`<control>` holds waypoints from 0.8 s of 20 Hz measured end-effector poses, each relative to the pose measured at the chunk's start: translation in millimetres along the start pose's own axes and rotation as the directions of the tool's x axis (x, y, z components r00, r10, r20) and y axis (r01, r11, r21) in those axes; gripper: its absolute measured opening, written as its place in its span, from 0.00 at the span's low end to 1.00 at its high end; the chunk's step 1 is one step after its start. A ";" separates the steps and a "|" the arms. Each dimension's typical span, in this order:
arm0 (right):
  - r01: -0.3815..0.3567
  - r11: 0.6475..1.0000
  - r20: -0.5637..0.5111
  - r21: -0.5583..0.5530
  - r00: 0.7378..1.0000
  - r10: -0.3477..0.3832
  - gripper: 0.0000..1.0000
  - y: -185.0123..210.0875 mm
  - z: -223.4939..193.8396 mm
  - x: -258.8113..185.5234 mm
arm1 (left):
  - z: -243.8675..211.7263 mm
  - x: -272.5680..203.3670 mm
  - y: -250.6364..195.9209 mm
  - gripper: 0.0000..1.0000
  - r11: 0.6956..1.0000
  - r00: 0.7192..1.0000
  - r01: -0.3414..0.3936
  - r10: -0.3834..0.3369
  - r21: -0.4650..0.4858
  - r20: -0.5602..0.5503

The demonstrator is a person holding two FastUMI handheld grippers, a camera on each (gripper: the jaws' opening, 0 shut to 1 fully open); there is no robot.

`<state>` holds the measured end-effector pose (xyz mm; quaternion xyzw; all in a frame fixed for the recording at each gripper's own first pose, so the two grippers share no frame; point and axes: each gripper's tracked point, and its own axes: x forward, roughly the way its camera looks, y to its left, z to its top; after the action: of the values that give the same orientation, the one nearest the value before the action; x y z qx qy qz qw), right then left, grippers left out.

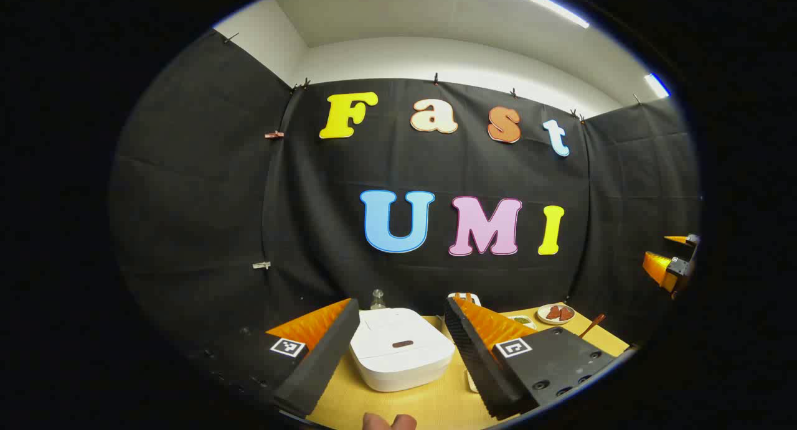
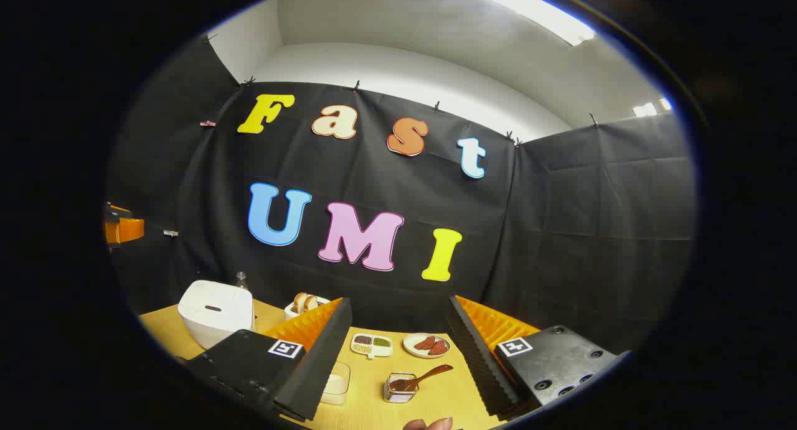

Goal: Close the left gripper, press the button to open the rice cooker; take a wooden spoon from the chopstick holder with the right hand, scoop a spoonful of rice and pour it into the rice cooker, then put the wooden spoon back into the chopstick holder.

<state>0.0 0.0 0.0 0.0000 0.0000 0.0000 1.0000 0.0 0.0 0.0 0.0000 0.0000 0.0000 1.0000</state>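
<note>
Left claw (image 1: 398,349): you are holding it open, framing the closed white rice cooker (image 1: 401,349) at lower centre.
Right claw (image 2: 398,355): you are holding it open above the brown wooden spoon (image 2: 423,378), lower centre.

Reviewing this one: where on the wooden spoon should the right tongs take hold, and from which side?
Best on the bare handle, near its upper end. The wooden spoon leans in the chopstick holder, bowl end down in it and handle slanting up to the right, clear of the holder's rim. The right tongs, open, should probably come from above and the right, fingers straddling the handle.
</note>
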 end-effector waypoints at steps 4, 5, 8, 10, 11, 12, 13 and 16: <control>-0.004 1.000 0.003 -0.009 1.000 0.004 0.97 2.6 4.0 -0.3 | -1.4 0.3 0.2 0.95 1.000 1.000 0.005 -0.005 -0.005 0.002; -0.003 1.000 0.006 -0.014 1.000 0.003 0.97 2.3 4.9 -0.8 | -2.7 0.3 0.6 0.95 1.000 1.000 0.007 -0.007 -0.009 0.001; -0.004 1.000 0.008 -0.013 1.000 0.004 0.98 3.3 7.7 -0.9 | -1.9 0.2 1.0 0.95 1.000 1.000 0.008 -0.008 -0.018 0.002; -0.005 1.000 0.011 -0.010 1.000 0.005 0.97 4.1 9.1 -1.8 | -2.3 0.7 0.6 0.95 1.000 1.000 0.012 -0.012 -0.020 0.004; -0.005 1.000 0.012 -0.014 1.000 0.005 0.97 4.3 9.3 -2.5 | -3.5 0.7 0.7 0.95 1.000 1.000 0.016 -0.016 -0.018 0.004; -0.003 1.000 0.011 -0.018 1.000 0.004 0.97 3.3 9.8 -2.4 | -3.8 0.6 1.1 0.95 1.000 1.000 0.015 -0.015 -0.015 0.005; -0.002 1.000 0.012 -0.018 1.000 0.002 0.97 2.1 10.0 -2.3 | -3.7 0.6 1.0 0.95 1.000 1.000 0.014 -0.014 -0.013 0.006; -0.001 1.000 0.011 -0.013 1.000 0.001 0.98 2.4 9.9 -2.5 | -2.7 0.5 0.7 0.95 1.000 1.000 0.022 -0.022 -0.008 0.010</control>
<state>-2.5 2.4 9.9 -0.0063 -0.0054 0.0004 1.0000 0.5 0.7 -2.7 -0.0039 -0.0052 -0.0109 0.9999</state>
